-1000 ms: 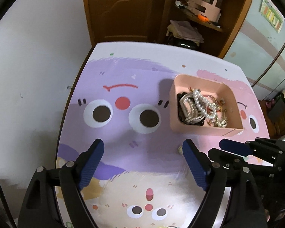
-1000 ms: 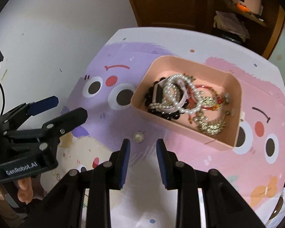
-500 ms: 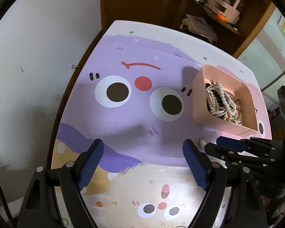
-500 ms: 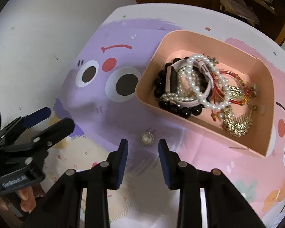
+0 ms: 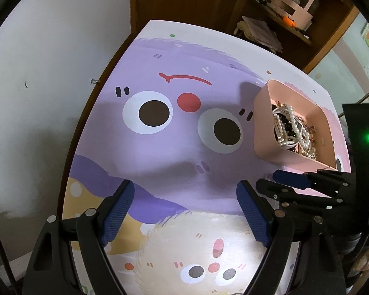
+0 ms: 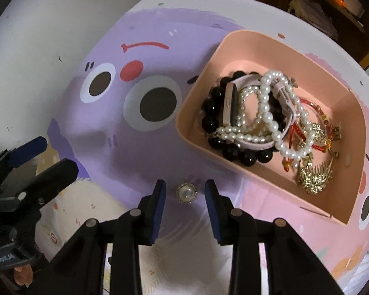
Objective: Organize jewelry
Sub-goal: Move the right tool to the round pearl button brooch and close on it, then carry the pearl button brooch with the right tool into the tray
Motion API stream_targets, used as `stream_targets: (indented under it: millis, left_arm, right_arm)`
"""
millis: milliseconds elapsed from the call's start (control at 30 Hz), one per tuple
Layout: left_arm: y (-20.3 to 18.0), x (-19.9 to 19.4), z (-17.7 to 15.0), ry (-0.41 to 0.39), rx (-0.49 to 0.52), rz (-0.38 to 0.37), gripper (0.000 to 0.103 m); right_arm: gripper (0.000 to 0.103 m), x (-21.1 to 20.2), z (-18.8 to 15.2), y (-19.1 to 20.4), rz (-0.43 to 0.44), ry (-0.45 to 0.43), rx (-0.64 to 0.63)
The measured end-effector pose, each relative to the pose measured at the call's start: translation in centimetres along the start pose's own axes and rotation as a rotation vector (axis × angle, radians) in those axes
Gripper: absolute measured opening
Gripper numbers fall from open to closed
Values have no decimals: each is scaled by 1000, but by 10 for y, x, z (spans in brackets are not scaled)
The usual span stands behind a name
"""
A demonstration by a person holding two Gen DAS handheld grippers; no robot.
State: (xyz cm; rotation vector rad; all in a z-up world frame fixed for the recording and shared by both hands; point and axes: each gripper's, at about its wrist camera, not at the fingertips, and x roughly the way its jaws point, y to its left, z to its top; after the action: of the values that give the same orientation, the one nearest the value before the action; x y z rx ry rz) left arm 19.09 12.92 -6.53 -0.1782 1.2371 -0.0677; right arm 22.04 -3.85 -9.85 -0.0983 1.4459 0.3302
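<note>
A small round pearl brooch with a sparkly rim (image 6: 186, 193) lies on the cartoon table mat. My right gripper (image 6: 185, 191) is open, with a finger on each side of the brooch and a gap to it. A pink tray (image 6: 189, 113) to the right holds black beads (image 6: 210, 109), pearl strands (image 6: 268, 113), a pink watch and gold pieces. My left gripper (image 5: 185, 194) is open wide and empty over the purple part of the mat; the tray (image 5: 264, 113) is at its right. The right gripper (image 5: 290, 180) hides the brooch in the left wrist view.
The mat covers a table with a white wall along its left edge (image 5: 83, 127). A wooden cabinet (image 5: 270, 12) with shelves stands behind the table. The left gripper (image 6: 39, 157) shows at the left in the right wrist view.
My right gripper has come down and forward so its fingers now straddle the brooch. My left gripper has drifted left, away from the tray.
</note>
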Motion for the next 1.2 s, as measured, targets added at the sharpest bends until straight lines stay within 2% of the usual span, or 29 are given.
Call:
stream_targets:
  millis: [133,333,633,967,1200]
  left_arm:
    - [-2,1,-2,5,6,-2,84]
    - [-4,1,-2,10,11,-4,84]
    - [-12,-2,-2,6,32,0,84]
    - [-30,-19,4,-17,63,-7,84]
    - [-61,-39,22,-60,122,-16,84]
  right_arm:
    - [32,1,2,2,-2,7,1]
    - [17,6,5,4,-18,14,14]
    - [15,1,1,-3,13,2,38]
    - [15,-32,-10,-26,52,-35,61]
    - [15,-86,-19,-49,91,-107,80]
